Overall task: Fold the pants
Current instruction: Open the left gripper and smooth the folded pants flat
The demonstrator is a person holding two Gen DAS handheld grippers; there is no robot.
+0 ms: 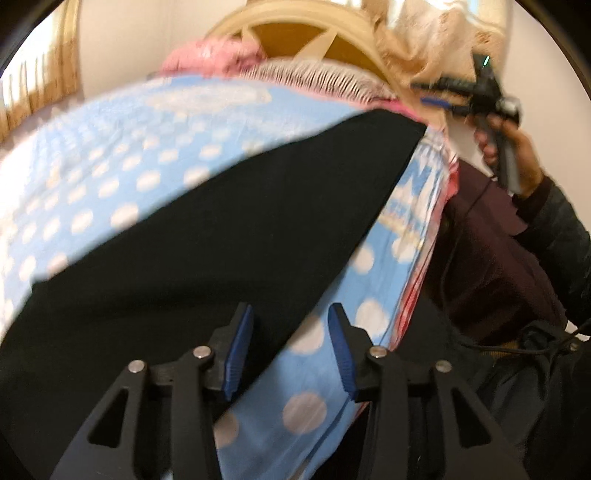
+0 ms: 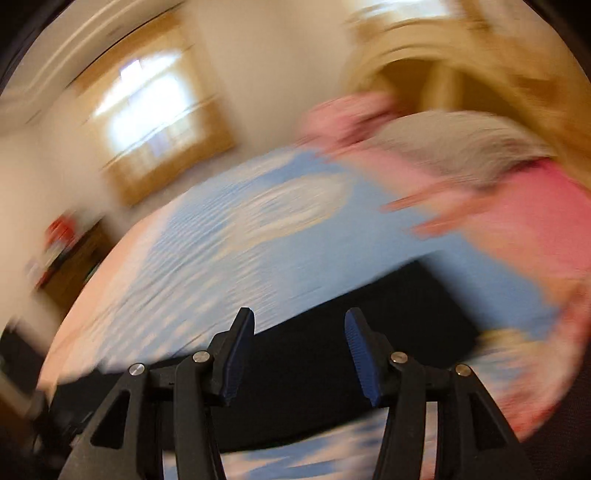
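Note:
Black pants lie flat as a long folded strip across a blue bedspread with white dots. My left gripper is open just above the strip's near right edge, with nothing between its blue pads. A hand holds my right gripper in the air past the far end of the pants; its fingers are apart. The right wrist view is heavily blurred: the right gripper stands open above the black pants, holding nothing.
A pink blanket and a fringed cloth lie at the bed's head, below a cream headboard. Dark maroon cloth and a cable hang off the bed's right side. In the right wrist view, a curtained window is on the far wall.

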